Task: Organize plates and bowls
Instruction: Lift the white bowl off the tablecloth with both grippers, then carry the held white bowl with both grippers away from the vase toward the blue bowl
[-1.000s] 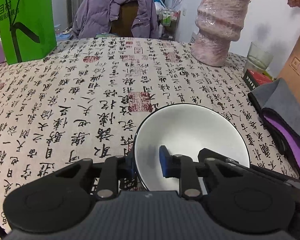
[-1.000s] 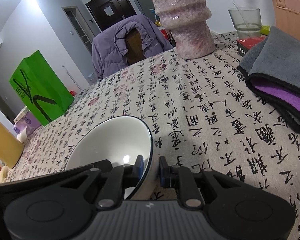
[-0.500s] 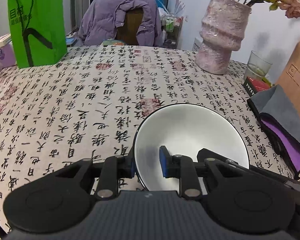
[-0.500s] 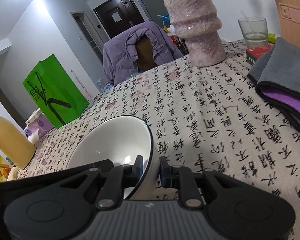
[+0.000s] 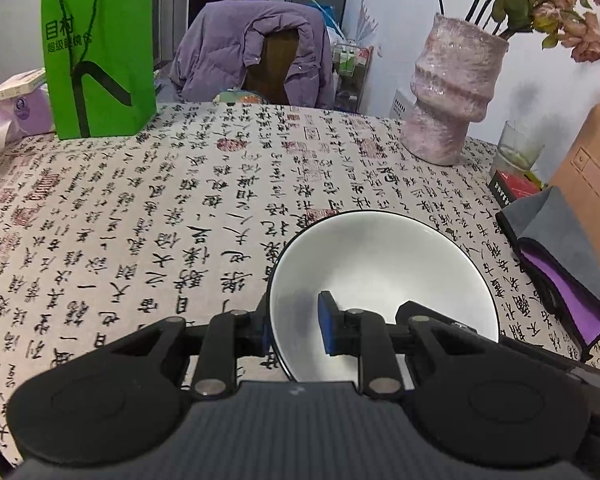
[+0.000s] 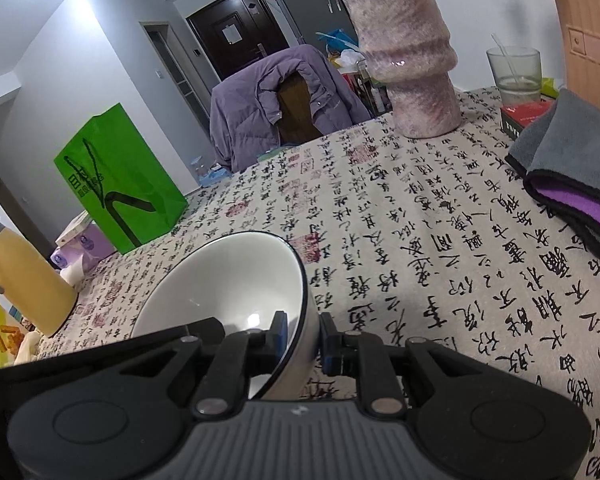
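Observation:
A white bowl [image 5: 380,272] with a thin dark rim hangs above the table, carried by both grippers. My left gripper [image 5: 296,326] is shut on its left rim, one blue pad inside the bowl and one outside. The right gripper's black body [image 5: 480,340] reaches in over the bowl's right side. In the right wrist view the same bowl [image 6: 228,280] tilts, and my right gripper [image 6: 303,340] is shut on its right wall. The left gripper's body [image 6: 100,360] crosses the lower left there. The bowl holds nothing.
The table wears a calligraphy-print cloth [image 5: 160,220]. A pink vase [image 5: 448,100], a glass [image 5: 518,148], a red box [image 5: 514,190], a grey and purple folded cloth [image 5: 560,248] and a wooden board [image 5: 592,184] stand at the right. At the left are a green bag [image 5: 96,56] and a yellow flask [image 6: 20,276].
Both grippers have risen and drawn back with the bowl still held between them. More of the far table, the bag and the vase now shows.

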Available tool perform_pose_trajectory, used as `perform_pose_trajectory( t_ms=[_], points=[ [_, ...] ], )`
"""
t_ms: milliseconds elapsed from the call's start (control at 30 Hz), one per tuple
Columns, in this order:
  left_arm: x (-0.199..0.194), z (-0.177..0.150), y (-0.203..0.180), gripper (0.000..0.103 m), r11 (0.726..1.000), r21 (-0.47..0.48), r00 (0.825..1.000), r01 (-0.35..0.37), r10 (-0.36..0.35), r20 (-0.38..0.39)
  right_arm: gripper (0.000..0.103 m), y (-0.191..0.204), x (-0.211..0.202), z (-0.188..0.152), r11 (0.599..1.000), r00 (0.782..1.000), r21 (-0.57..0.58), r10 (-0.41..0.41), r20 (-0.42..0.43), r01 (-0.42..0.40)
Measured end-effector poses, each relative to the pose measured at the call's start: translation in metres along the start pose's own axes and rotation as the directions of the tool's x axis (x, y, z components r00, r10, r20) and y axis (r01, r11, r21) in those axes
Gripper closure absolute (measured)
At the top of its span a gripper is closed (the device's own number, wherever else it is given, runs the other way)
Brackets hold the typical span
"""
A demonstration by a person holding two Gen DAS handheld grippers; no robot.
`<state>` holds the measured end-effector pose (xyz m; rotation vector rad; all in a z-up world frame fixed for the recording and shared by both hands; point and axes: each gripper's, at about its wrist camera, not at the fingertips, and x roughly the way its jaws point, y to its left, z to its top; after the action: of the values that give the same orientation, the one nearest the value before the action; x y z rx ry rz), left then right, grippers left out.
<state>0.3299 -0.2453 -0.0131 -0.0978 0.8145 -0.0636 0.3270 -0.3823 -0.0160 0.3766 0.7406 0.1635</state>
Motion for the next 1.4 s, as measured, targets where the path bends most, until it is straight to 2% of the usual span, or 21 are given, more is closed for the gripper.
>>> perform_pose_trajectory(
  t_ms=[1400],
  points=[
    [-0.1, -0.024, 0.043, 0.08, 0.999, -0.04, 0.994, -0.018, 0.022, 0.103, 0.087, 0.072, -0.069, -0.031, 0.998, 0.997, -0.051, 0.046, 0.062, -0.043]
  ],
)
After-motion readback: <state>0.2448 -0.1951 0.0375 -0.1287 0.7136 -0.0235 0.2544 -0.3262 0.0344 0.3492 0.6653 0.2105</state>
